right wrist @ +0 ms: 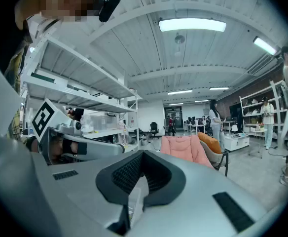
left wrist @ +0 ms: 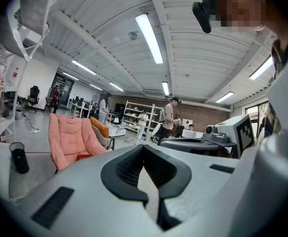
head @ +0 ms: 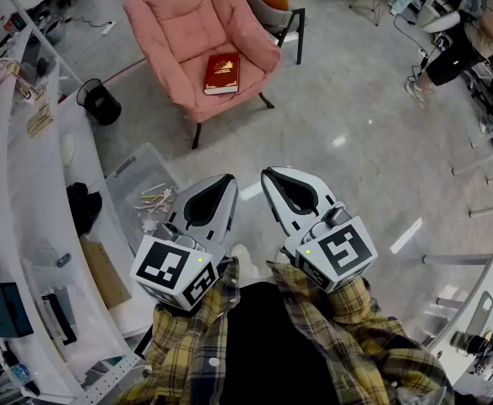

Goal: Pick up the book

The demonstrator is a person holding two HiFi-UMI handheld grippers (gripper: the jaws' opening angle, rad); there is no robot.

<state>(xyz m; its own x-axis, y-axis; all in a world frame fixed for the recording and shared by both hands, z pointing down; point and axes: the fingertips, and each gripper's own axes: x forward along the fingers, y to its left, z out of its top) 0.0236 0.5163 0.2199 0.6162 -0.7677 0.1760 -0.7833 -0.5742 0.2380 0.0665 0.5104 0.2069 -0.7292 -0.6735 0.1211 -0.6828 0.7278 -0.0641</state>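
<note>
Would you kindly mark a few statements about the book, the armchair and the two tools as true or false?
1. The red book lies flat on the seat of the pink armchair. True.
2. The left tool is gripping the book. False: it is shut on nothing and held close to the person, well apart from the armchair.
3. A black waste bin stands on the floor beside the armchair. True.
4. The right tool has its jaws wide apart. False: its jaws are together, with nothing between them.
</note>
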